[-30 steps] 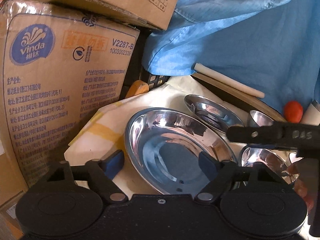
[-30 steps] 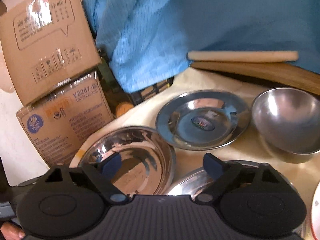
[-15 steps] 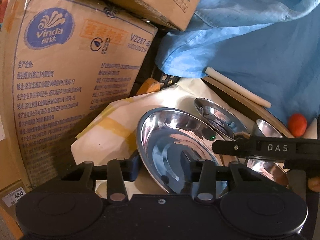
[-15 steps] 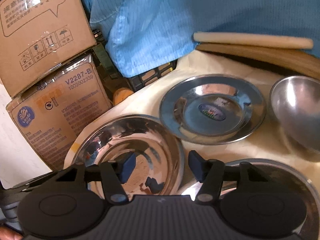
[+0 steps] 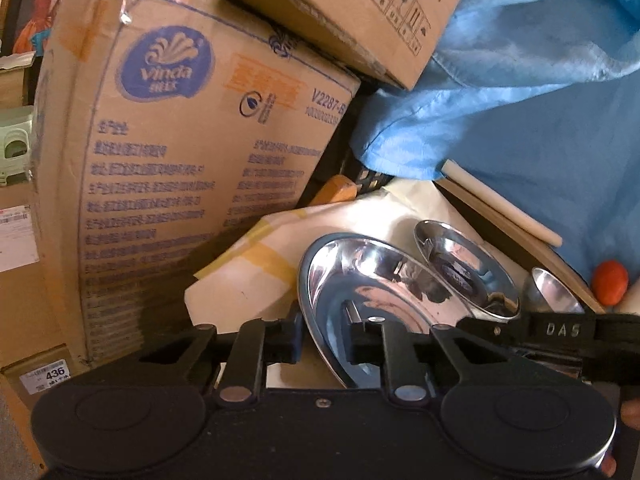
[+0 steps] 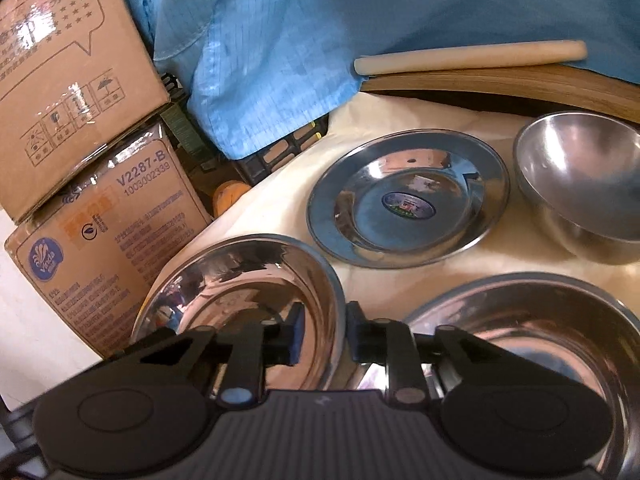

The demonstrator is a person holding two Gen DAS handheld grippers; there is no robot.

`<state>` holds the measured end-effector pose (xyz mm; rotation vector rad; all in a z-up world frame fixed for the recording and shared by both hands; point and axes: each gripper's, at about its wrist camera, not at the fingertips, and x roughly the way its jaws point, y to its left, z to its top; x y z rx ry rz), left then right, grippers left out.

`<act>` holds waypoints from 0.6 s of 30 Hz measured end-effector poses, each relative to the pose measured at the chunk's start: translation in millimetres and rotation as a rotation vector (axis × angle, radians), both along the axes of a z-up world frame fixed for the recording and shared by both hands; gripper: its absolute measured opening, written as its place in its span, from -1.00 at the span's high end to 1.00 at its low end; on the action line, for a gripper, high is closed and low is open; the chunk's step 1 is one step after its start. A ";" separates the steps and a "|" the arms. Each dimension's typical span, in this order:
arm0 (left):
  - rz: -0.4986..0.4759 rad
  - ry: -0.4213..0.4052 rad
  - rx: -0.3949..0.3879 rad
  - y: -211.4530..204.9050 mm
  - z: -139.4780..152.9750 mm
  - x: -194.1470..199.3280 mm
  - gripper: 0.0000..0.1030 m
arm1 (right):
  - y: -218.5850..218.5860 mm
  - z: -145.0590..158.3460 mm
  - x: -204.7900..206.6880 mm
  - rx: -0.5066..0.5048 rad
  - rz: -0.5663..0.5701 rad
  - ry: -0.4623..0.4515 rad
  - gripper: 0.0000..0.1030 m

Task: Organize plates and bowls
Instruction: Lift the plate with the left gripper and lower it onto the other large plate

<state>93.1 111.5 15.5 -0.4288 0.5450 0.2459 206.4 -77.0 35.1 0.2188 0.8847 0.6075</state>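
Your left gripper point(image 5: 322, 342) is closing across the near-left rim of the shiny steel dish point(image 5: 372, 300), one pad outside the rim and one inside the bowl; the gap is narrow and the pads appear to bear on the metal. Your right gripper point(image 6: 322, 336) does the same on that dish point(image 6: 244, 284) from the other side, its jaws closing over the right-hand rim, one finger inside, one between this dish and the large steel basin point(image 6: 532, 344) just beside it.

Ahead of the right claw, on the cream cloth point(image 6: 280, 200), lies a flat steel plate point(image 6: 408, 200) with a small sticker at its centre; to that plate's right stands a deep steel bowl point(image 6: 580, 184), cut off by the frame edge. From the left claw the same plate point(image 5: 464, 268) shows beyond the dish, partly masked by the other tool's black bar marked DAS.

Past the dishes, a pale rolling pin point(image 6: 472, 58) rests on a wooden board point(image 6: 520, 84), both partly draped by blue fabric point(image 6: 360, 8). Stacked cardboard boxes point(image 5: 180, 160) rise to the left of both claws.

The exact pad contact is hard to judge: reflections in the polished steel confuse the edges. The basin's near side is hidden behind the right tool's body. An orange round object point(image 5: 610, 282) far right of the left claw is too small to identify.
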 end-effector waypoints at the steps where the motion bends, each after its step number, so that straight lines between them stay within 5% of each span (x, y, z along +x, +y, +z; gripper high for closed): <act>1: 0.002 -0.006 0.007 -1.1 1.3 -1.7 0.61 | -1.0 0.8 -2.3 0.005 -0.004 -0.002 0.62; 9: 0.006 -0.047 0.044 -11.0 15.2 -16.4 0.61 | -14.6 13.9 -24.6 0.062 -0.029 -0.032 0.64; 18: -0.129 -0.114 0.067 -58.7 31.0 -8.2 0.61 | -77.5 40.5 -53.4 0.092 -0.166 -0.140 0.64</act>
